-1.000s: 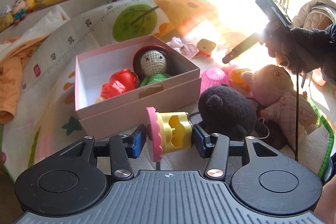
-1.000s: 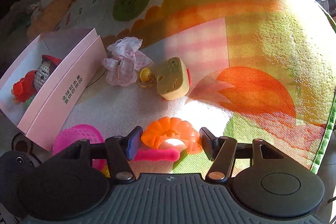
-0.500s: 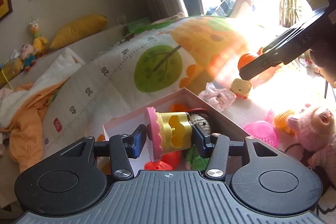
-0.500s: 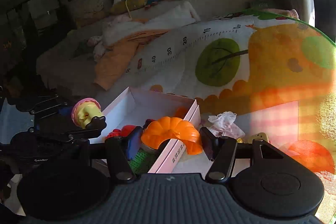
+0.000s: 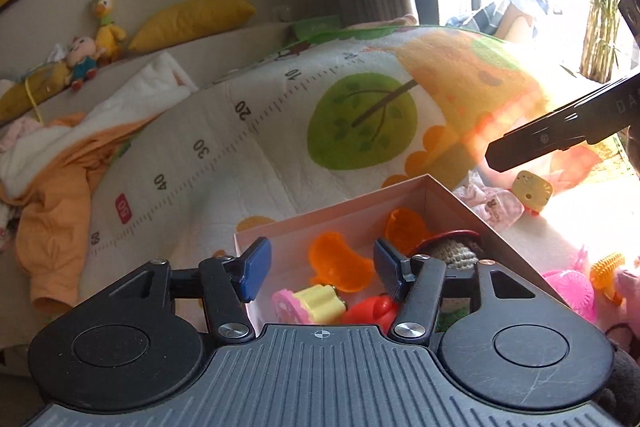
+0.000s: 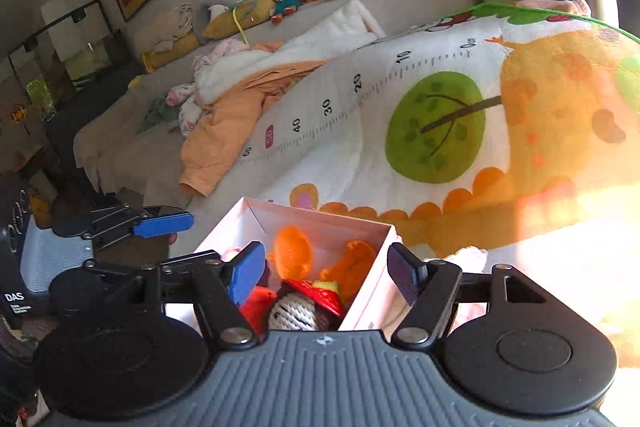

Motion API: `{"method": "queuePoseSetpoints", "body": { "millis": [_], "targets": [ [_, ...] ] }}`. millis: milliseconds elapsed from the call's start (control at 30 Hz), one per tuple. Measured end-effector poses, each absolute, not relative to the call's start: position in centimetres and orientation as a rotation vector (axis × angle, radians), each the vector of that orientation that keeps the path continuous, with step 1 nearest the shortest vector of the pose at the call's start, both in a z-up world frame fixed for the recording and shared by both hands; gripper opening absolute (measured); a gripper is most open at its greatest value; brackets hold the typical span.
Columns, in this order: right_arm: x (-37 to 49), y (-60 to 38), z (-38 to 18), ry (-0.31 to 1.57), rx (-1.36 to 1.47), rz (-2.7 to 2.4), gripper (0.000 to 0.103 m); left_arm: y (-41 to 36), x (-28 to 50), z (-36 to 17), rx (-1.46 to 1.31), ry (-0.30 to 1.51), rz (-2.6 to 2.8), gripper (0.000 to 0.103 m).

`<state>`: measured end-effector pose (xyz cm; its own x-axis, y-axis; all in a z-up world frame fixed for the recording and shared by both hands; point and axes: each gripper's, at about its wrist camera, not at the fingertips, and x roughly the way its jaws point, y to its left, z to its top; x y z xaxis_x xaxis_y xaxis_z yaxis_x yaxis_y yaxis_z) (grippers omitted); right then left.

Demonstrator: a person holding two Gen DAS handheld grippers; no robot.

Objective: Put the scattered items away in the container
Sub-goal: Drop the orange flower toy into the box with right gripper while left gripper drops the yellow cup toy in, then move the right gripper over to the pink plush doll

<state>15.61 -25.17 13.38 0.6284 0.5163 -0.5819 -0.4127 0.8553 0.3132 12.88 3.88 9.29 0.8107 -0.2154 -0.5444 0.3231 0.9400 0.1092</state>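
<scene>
Sunlit play mat [image 5: 280,147], pink box [image 5: 452,203] already holding the pink-and-yellow toy [image 5: 310,303] and orange pieces [image 5: 340,263]; left gripper [image 5: 320,265] and right gripper [image 6: 326,273] spread empty above, drop done, next fetching the yellow toy [image 5: 534,189] beyond.

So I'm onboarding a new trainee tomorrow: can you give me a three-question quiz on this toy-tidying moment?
1. True or false: the left gripper is shut on a toy.
2. The pink-and-yellow plastic toy lies: A) on the mat B) in the pale pink cardboard box C) in the right gripper.
3. Name one item not yet boxed.

Key: 1 false, both grippers are open; 2 B; 3 the yellow square-faced toy beside the frilly pink cloth.
</scene>
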Motion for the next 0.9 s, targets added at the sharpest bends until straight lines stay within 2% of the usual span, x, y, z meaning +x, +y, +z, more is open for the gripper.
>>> {"method": "queuePoseSetpoints", "body": {
  "millis": [367, 667, 800, 900],
  "targets": [
    [7.8, -30.1, 12.2, 0.717, 0.123, 0.428, 0.070, -0.9, 3.6, 9.2, 0.129, 0.590, -0.447, 0.085],
    [-0.1, -30.9, 11.3, 0.600, 0.097, 0.353, 0.073, -2.9, -0.2, 6.7, 0.093, 0.651, -0.443, 0.092],
    [-4.7, -31.2, 9.1, 0.513, 0.047, 0.219, 0.081, -4.0, -1.6, 4.3, 0.041, 0.686, -0.408, 0.092],
    [-7.5, -31.8, 6.9, 0.540, 0.069, 0.144, 0.082, -4.4, -2.6, 3.2, -0.001, 0.719, -0.396, 0.093]
  ]
}}
